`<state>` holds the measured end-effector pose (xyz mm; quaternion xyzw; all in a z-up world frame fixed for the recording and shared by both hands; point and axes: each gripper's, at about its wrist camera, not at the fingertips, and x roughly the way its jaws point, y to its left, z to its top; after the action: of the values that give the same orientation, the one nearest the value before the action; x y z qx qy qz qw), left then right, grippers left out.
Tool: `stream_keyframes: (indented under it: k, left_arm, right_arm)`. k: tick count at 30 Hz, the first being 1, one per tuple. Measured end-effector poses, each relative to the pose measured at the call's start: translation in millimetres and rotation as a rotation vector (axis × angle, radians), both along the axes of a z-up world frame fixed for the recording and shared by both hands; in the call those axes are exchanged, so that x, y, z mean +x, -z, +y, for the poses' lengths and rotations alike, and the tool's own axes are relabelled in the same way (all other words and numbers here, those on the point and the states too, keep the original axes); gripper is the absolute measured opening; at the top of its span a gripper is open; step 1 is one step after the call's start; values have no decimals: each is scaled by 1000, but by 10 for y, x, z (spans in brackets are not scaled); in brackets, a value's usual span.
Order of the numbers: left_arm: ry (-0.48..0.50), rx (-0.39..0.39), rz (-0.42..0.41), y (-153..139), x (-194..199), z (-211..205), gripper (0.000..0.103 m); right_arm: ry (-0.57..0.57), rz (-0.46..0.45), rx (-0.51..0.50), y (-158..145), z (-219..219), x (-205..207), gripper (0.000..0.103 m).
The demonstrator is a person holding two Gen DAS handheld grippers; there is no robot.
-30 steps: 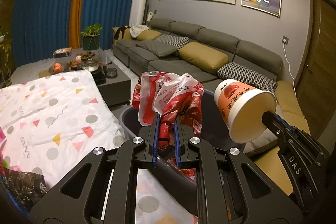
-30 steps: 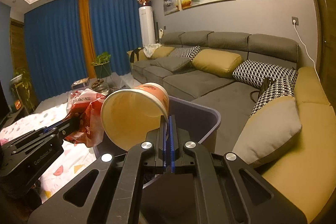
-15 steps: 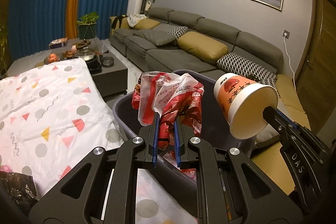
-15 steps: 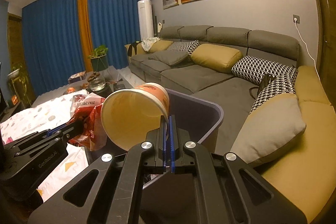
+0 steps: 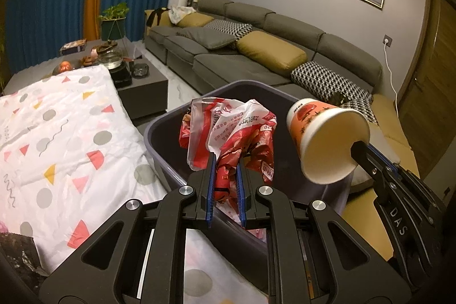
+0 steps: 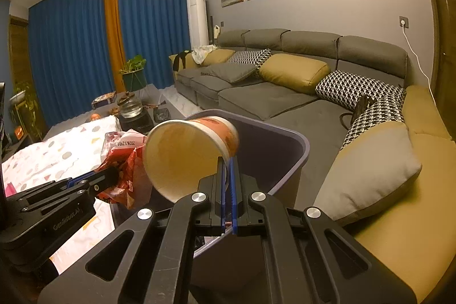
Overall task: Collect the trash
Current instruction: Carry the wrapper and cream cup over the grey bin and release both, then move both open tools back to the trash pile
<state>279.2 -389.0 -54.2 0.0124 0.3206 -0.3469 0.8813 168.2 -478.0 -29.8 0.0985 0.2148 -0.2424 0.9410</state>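
My left gripper is shut on a crumpled red and white plastic wrapper, held over the open grey trash bin. To its right, my right gripper pinches the rim of an orange and white paper cup that lies on its side, mouth toward the cameras, above the bin's right part. In the right wrist view the right gripper clamps the cup rim over the bin, and the left gripper holds the wrapper at the left.
A bed or table with a white dotted cover lies left of the bin. A grey sofa with yellow and patterned cushions runs behind and to the right. A low coffee table with a kettle stands farther back.
Both grippers sank toward the bin with their loads; more of the bin's rim and inside now shows beneath the wrapper and the cup. Both grips are unchanged.
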Motion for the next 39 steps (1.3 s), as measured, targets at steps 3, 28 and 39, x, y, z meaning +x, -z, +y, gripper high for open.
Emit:
stream_keyframes:
  k: [3,28,39]
  left_arm:
    - [14,8,-7,7,-13,-8,16]
    - [-255,-31,-77,-258,-443,971,87]
    - [-408,-31,-130,-375,-1067,1900,89]
  right_arm:
    - [0,1,5,10,-20,-1,4]
    - [-22,-76,-15,-144,291,-377,53]
    - [-129,-104,-40,-225,942,-737,73]
